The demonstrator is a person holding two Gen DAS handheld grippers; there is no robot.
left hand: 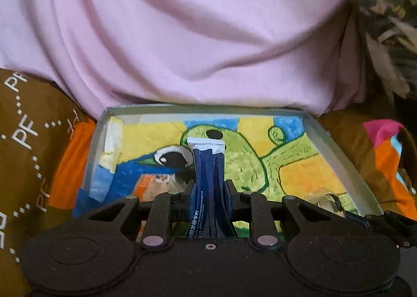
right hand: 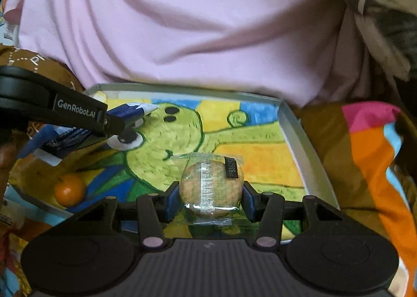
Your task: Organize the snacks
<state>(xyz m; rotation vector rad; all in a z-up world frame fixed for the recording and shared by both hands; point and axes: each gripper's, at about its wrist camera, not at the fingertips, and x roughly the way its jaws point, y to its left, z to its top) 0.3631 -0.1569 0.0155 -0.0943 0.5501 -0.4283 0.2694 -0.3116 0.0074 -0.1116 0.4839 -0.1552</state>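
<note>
left tongs (left hand: 208, 192): we see them clamped narrow on a dark blue stick sachet (left hand: 207, 166), which stands up between the pads, white sealed end toward the far wall of the tray (left hand: 336, 151).
right tongs (right hand: 211, 198): we see them gripping a round biscuit in clear wrap (right hand: 211, 187), pads on both sides, held over the tray's near half.
tray: shallow, grey-rimmed, floor covered by a crayon drawing of a green creature (right hand: 166, 138) on yellow and blue.
left tongs from the right wrist view: over the tray's left edge, the sachet's ends sticking out on both sides of the pads.
orange ball (right hand: 69, 189): we spot it at the tray's near left corner; can't tell if it is a fruit or a sweet.
orange-brown packet (left hand: 156, 187): inside the tray, near left, partly hidden behind the left tongs.
pink cloth (left hand: 182, 31): bunched just beyond the tray's far wall.
brown printed fabric (left hand: 23, 140): left of the tray, white letters on it.
colour-block fabric (right hand: 372, 156): right of the tray, pink, orange, light blue.
</note>
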